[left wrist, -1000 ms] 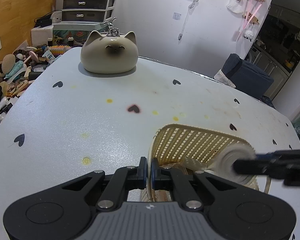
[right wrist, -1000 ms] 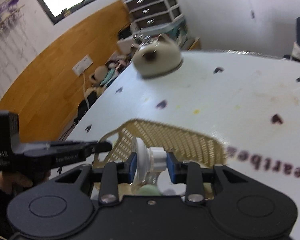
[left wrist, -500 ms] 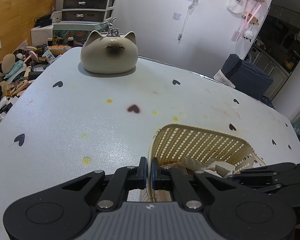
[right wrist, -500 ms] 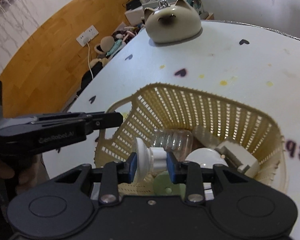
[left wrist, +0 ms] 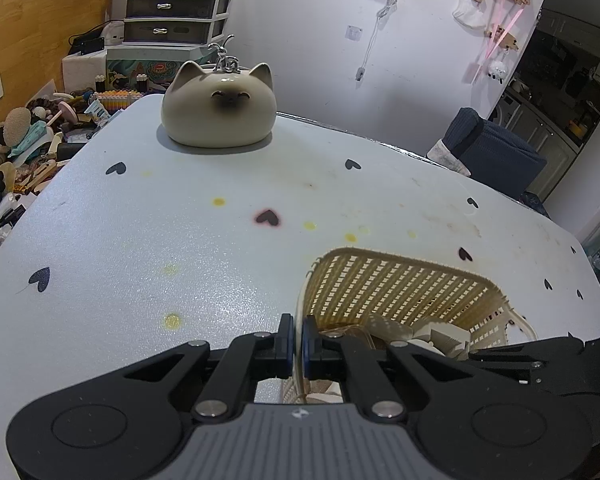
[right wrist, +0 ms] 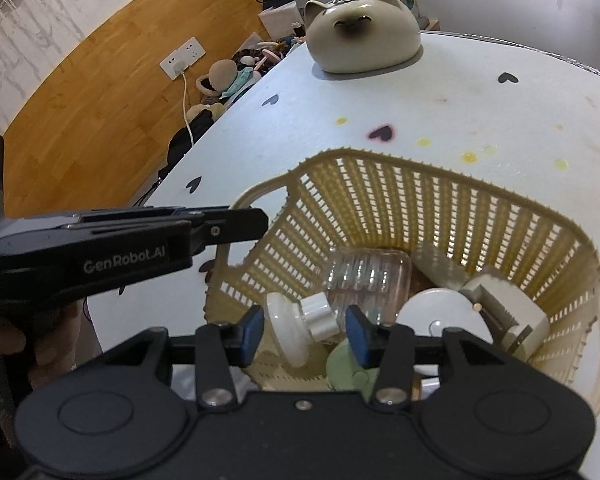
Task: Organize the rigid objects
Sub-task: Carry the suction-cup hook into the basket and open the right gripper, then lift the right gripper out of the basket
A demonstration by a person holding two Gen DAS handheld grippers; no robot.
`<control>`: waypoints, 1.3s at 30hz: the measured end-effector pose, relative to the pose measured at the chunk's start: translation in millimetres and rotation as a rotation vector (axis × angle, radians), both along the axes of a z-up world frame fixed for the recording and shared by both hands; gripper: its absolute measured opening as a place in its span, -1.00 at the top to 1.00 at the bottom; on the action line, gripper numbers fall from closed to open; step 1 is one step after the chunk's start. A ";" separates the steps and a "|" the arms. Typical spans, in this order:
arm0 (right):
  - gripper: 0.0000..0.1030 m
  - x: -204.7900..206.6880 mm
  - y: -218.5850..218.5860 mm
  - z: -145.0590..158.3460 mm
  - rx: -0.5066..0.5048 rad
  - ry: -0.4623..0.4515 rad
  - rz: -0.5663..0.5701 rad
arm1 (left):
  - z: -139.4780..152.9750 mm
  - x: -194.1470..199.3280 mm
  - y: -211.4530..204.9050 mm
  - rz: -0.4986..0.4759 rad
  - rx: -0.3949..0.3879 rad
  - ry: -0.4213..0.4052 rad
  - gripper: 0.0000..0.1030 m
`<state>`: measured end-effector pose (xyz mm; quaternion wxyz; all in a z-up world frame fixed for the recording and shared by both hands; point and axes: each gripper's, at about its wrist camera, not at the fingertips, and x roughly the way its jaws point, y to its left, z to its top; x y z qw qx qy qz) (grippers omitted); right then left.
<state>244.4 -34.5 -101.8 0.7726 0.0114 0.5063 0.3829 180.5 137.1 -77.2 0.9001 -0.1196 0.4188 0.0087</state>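
A cream woven plastic basket [left wrist: 400, 258] [right wrist: 420, 168] stands on the white heart-print table. My left gripper [left wrist: 298, 340] is shut on the basket's near-left rim, and in the right wrist view its fingers [right wrist: 220, 228] reach the rim from the left. My right gripper [right wrist: 305, 330] hangs inside the basket with its jaws opening. A white spool-shaped piece [right wrist: 300, 320] sits between the blue pads, with a small gap on each side. Under it lie a clear ribbed bottle [right wrist: 368, 276], a white round lid [right wrist: 440, 316], a beige block [right wrist: 504, 312] and a green item [right wrist: 344, 368].
A cat-shaped ceramic jar [left wrist: 219, 114] [right wrist: 362, 38] sits at the table's far edge. A cluttered pile [left wrist: 24, 140] and a drawer unit [left wrist: 178, 0] lie beyond the table's left side. A dark blue chair [left wrist: 496, 152] stands behind the far right edge.
My right gripper came down into the basket with the white piece, and its jaws have spread off it. The left gripper has stayed shut on the rim.
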 end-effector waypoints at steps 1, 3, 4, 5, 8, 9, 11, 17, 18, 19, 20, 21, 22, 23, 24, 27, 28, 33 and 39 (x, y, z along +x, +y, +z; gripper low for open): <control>0.09 -0.7 0.1 -0.3 -0.001 0.001 0.000 | 0.1 0.0 -0.1 0.000 0.000 0.000 0.93; 0.09 -1.6 -0.2 -0.1 -0.001 0.003 -0.002 | 0.2 0.1 -0.4 0.000 0.001 0.000 0.93; 0.10 -2.3 -0.4 0.4 -0.001 0.003 -0.001 | 0.1 0.1 -0.2 0.000 0.001 0.000 0.93; 0.11 -2.7 -0.5 0.9 -0.001 0.001 0.000 | 0.2 0.2 -0.3 -0.001 0.001 0.000 0.93; 0.17 -5.0 -2.3 3.9 0.003 -0.008 -0.003 | 0.0 -0.1 0.0 0.000 0.001 0.000 0.93; 0.17 -5.2 -3.2 4.9 0.005 -0.012 -0.006 | 0.0 0.0 -0.1 0.000 0.000 0.000 0.93; 0.17 -5.2 -6.1 7.5 0.012 -0.015 -0.015 | -0.1 0.0 -0.1 0.000 0.000 0.000 0.93; 0.17 -4.5 -13.9 12.9 0.017 -0.016 -0.040 | -0.1 -0.2 0.0 -0.001 0.001 0.000 0.93; 0.17 -4.9 -14.7 13.7 0.017 -0.017 -0.043 | 0.0 -0.3 0.0 -0.001 0.001 0.000 0.93; 0.17 -5.4 -15.6 15.0 0.018 -0.020 -0.047 | 0.2 -0.3 0.0 -0.002 0.000 0.000 0.93; 0.17 -5.7 -16.3 16.1 0.018 -0.021 -0.051 | 0.3 -0.3 -0.3 -0.003 -0.002 -0.001 0.93; 0.17 -6.6 -17.5 17.8 0.018 -0.024 -0.057 | 0.7 -0.3 -0.5 -0.005 -0.002 -0.002 0.93; 0.16 -7.7 -18.6 19.7 0.018 -0.029 -0.063 | 1.4 -0.6 -0.9 -0.009 -0.002 -0.003 0.93; 0.15 -9.2 -20.0 22.1 0.018 -0.035 -0.070 | 1.8 -0.7 -1.4 -0.012 -0.001 -0.004 0.93; 0.15 -10.9 -21.0 24.5 0.017 -0.043 -0.077 | 2.1 -1.5 -1.0 -0.016 -0.001 -0.005 0.93; 0.10 -18.5 -26.8 33.9 0.018 -0.079 -0.105 | 2.2 -1.8 -0.2 -0.024 -0.002 -0.006 0.93; 0.07 -21.7 -29.4 37.6 0.018 -0.092 -0.118 | 2.4 -1.7 -0.5 -0.028 -0.002 -0.006 0.93; -0.06 -35.9 -45.2 53.4 0.021 -0.145 -0.186 | 3.5 -4.2 1.7 -0.041 -0.001 -0.008 0.91; -0.13 -50.2 -61.0 61.6 0.024 -0.179 -0.260 | 14.2 -14.8 1.4 -0.060 0.012 -0.038 0.38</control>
